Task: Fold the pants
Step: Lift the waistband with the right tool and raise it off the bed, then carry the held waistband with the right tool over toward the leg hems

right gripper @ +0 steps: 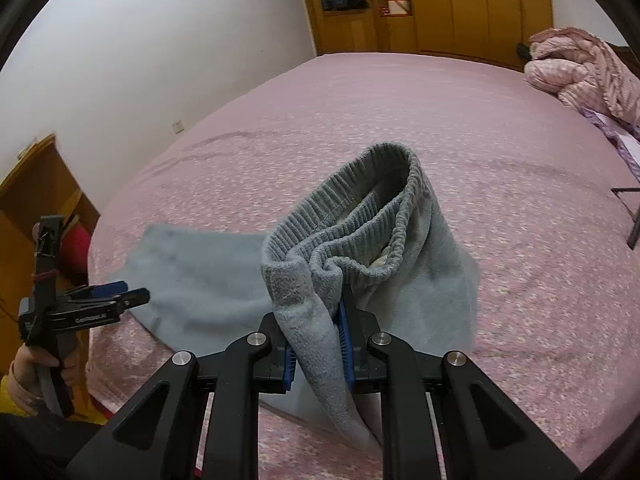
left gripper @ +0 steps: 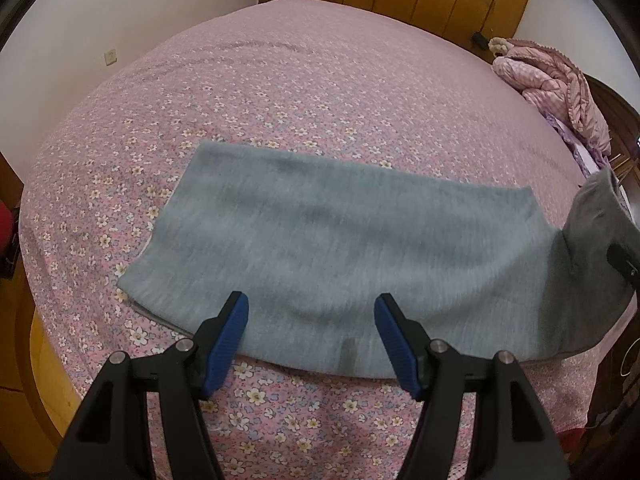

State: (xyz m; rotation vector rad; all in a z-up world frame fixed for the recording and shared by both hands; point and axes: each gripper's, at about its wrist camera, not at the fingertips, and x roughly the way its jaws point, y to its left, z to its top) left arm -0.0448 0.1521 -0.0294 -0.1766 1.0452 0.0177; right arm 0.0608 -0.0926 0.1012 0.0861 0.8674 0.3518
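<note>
With the right gripper [right gripper: 318, 344] pinching the waistband [right gripper: 344, 216], lay it squarely over the pants [left gripper: 320, 248] while the spread left gripper [left gripper: 311, 312] steadies them.

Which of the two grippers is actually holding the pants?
The right gripper, clamped on the grey pants near the waistband; the left gripper hovers open, gripping nothing.

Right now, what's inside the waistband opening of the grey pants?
The right claw holds the pants up by the ribbed waistband, which gapes open. Inside shows paler lining and a whitish scrap, maybe a label; deeper down is hidden by folds.
</note>
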